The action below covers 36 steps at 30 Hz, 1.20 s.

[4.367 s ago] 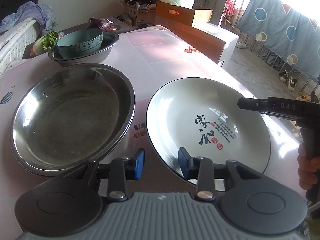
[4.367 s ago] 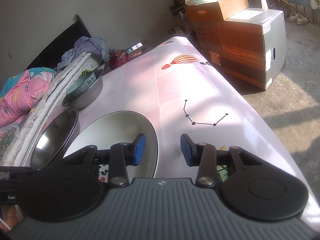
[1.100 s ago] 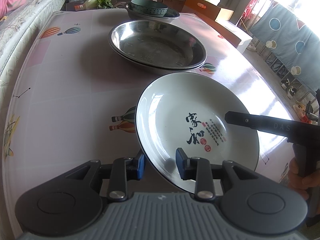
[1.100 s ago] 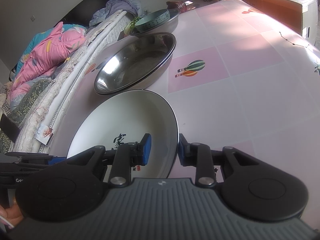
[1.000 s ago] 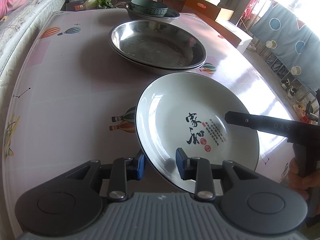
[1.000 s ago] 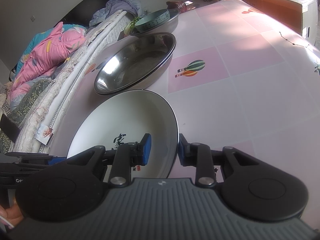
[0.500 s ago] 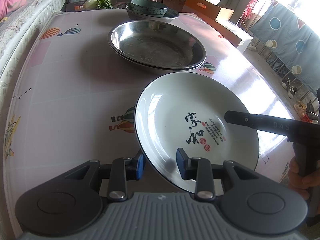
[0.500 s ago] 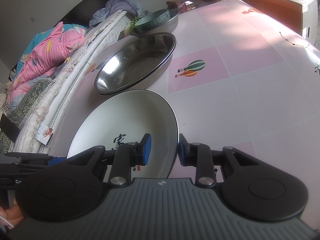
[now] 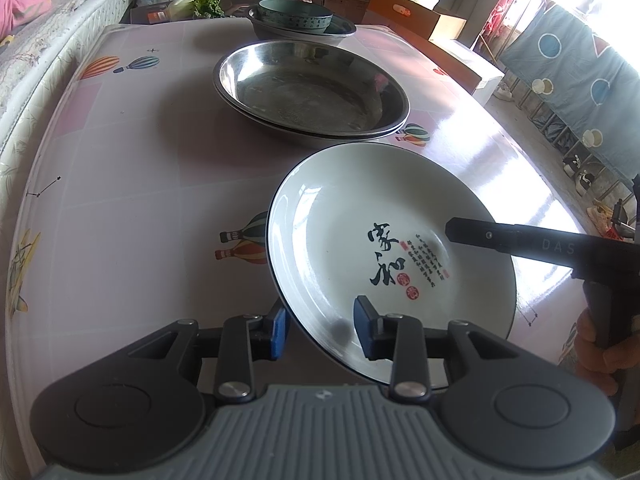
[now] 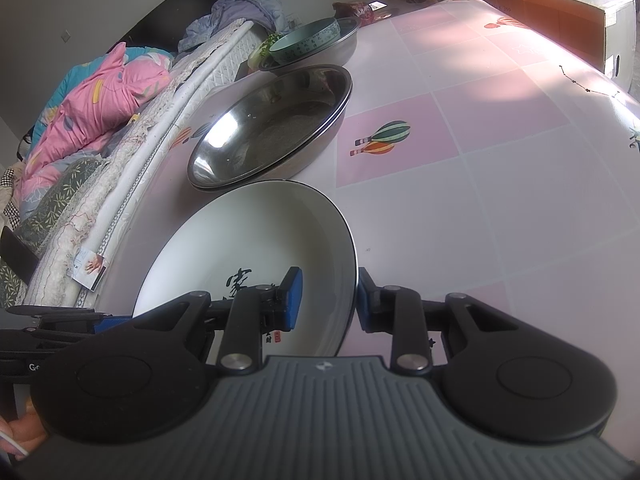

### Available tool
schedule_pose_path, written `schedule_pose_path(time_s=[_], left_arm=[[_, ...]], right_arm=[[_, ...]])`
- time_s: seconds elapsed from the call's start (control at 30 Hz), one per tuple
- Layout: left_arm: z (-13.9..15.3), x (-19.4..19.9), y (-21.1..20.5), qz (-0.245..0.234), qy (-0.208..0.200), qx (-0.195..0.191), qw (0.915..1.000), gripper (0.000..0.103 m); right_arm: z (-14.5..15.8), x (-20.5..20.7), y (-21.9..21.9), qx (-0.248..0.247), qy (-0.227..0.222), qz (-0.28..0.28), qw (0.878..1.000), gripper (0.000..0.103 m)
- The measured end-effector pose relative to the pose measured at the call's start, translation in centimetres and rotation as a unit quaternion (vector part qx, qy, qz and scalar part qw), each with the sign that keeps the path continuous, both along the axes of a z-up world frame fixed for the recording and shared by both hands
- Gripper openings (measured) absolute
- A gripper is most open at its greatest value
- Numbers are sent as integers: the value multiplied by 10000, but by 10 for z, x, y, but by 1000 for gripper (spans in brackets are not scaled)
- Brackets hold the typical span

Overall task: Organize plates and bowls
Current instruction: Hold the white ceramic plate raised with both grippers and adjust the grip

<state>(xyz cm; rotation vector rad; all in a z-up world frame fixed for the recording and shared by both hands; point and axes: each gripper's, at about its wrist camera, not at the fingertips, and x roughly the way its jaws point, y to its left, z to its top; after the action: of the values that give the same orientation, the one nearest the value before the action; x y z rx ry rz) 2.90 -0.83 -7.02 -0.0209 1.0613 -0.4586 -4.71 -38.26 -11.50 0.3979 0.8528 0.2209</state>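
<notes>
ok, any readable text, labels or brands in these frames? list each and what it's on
"DAS": on the arm of the right claw, cut off after that.
"家和": large black brush characters on the white plate.
Small columns of characters and red seals on that plate: too small to read.
"Go": on the left claw's body, cut off.
Tag beside the mattress: unreadable.

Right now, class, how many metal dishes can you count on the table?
3: two wide steel basins nested mid-table, and a smaller steel bowl behind them holding a teal bowl. More could be nested unseen.
</notes>
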Motion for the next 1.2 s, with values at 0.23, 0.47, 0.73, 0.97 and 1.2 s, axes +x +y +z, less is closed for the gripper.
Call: schedule_pose_path(time_s=[0.23, 0.47, 0.73, 0.97, 1.2], left_arm=[[0, -1, -2, -44, 19, 2, 10000, 35], [0, -4, -4, -84, 31, 2, 10000, 36], [0, -4, -4, -100, 36, 5, 9999, 36], [-2, -5, -8, -196, 78, -43, 9998, 36], [-4, -8, -9, -231, 98, -116, 9996, 37]], right_arm=[[0, 2, -1, -6, 4, -10, 10000, 28], [1, 4, -2, -18, 1, -21, 10000, 29], [1, 7, -3, -34, 1, -16, 10000, 30], [0, 15, -5, -79, -52, -46, 9999, 30], [-2, 17, -6, -61, -132, -72, 9999, 30]])
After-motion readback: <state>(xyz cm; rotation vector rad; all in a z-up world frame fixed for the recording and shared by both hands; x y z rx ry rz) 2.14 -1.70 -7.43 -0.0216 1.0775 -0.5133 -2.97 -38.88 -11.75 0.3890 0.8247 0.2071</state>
